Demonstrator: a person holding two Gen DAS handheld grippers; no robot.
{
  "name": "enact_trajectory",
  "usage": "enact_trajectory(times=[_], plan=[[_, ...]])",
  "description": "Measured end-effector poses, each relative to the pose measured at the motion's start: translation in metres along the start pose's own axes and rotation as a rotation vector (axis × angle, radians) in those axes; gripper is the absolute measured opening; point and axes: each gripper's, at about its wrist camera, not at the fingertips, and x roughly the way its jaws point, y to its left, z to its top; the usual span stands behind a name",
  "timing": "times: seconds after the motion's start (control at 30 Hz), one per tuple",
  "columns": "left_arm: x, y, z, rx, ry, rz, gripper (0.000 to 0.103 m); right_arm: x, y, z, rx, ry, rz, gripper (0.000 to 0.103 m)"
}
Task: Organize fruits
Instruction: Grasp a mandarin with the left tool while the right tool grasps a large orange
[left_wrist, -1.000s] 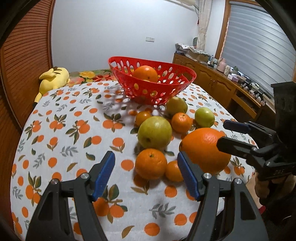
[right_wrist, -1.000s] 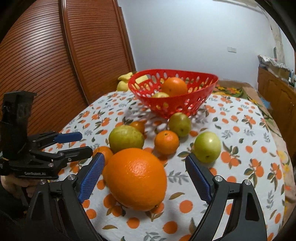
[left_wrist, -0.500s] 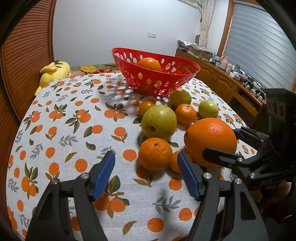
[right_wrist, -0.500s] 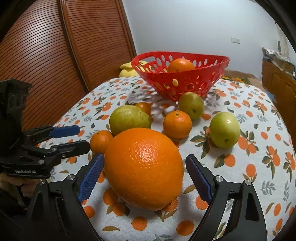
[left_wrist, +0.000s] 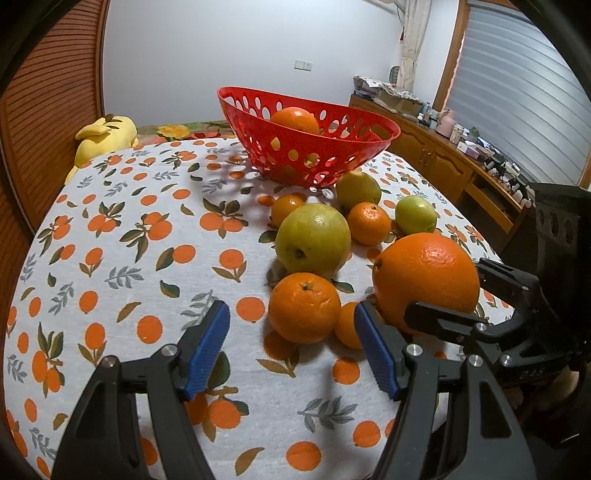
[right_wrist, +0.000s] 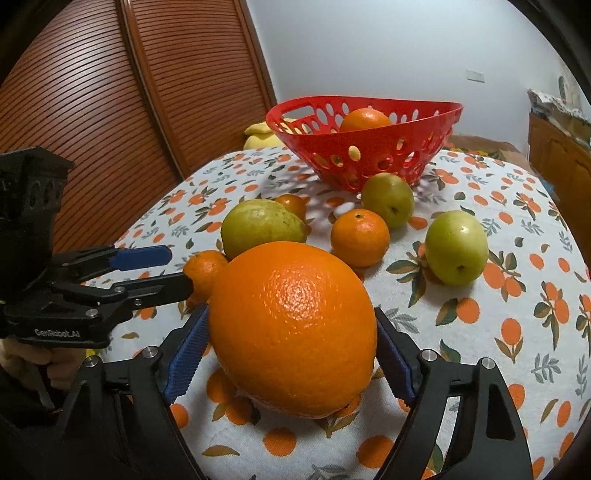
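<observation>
Right gripper (right_wrist: 291, 354) fingers closing around big orange (right_wrist: 291, 328), contact unclear, underside hidden, left gripper (left_wrist: 291, 347) half-open, empty.

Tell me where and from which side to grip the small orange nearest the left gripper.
Grip the small orange across its widest middle, one pad on each flank, coming from the near table edge where the left gripper already points. It is round and sits stem up, so the sides give equal hold. Its left flank is free; a smaller orange sits tight against its right, so that pad must slip between them.
</observation>
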Motion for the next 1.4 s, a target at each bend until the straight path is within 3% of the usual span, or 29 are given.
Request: enact_trajectory(times=[0.3,0.5,0.63,0.93,1.03,1.4], plan=[[0.012,0.002,0.006,-0.035,0.011,-0.031,0.069,-0.009,-0.006,-0.005,-0.003,-0.022,-0.075,0.085],[0.017,-0.001,0.009,-0.042,0.018,-0.045,0.063,-0.01,-0.008,-0.008,-0.005,-0.029,-0.099,0.085],[0.02,-0.001,0.01,-0.052,0.019,-0.05,0.056,-0.01,-0.011,-0.009,0.0,-0.039,-0.09,0.085],[0.025,-0.003,0.01,-0.053,0.032,-0.049,0.055,-0.01,-0.01,-0.009,-0.004,-0.048,-0.092,0.086],[0.026,-0.001,0.01,-0.064,0.031,-0.044,0.045,-0.01,-0.01,-0.01,-0.003,-0.051,-0.09,0.086],[0.021,0.003,0.008,-0.072,0.021,-0.045,0.044,-0.008,-0.011,-0.012,0.007,-0.053,-0.078,0.086]])
